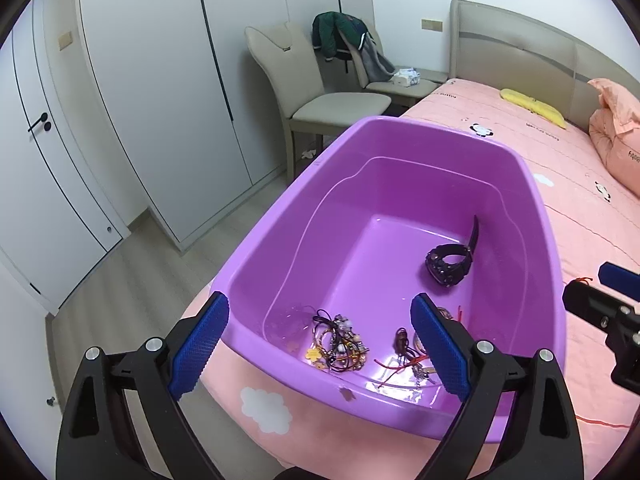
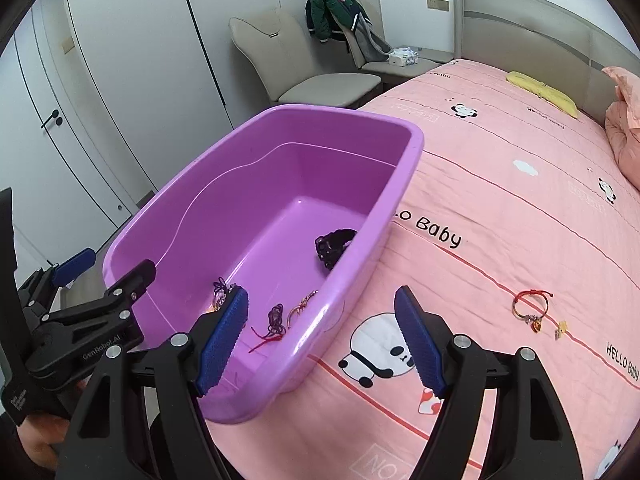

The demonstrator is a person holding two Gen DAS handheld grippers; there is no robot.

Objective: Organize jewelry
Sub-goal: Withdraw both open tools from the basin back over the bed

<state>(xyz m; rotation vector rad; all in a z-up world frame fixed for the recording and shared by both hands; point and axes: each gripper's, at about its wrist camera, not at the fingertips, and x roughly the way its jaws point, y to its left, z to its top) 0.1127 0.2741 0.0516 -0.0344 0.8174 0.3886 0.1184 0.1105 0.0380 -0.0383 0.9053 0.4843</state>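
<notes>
Red-corded bracelet [image 2: 530,310] lies alone on the bed [image 2: 500,208], at two o'clock from your right gripper [image 2: 320,342], the nearer one; both it and left gripper [image 1: 320,350] stand spread, empty, beside purple tub [image 2: 400,184].

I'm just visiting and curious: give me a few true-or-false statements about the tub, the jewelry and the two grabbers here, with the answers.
1. The purple tub sits on the pink bedspread. True.
2. The black watch lies outside the tub. False: it lies inside.
3. A red-string bracelet lies on the bedspread, outside the tub. True.
4. The right gripper clamps a bracelet. False: it is open and empty.
5. The left gripper is open. True.
</notes>
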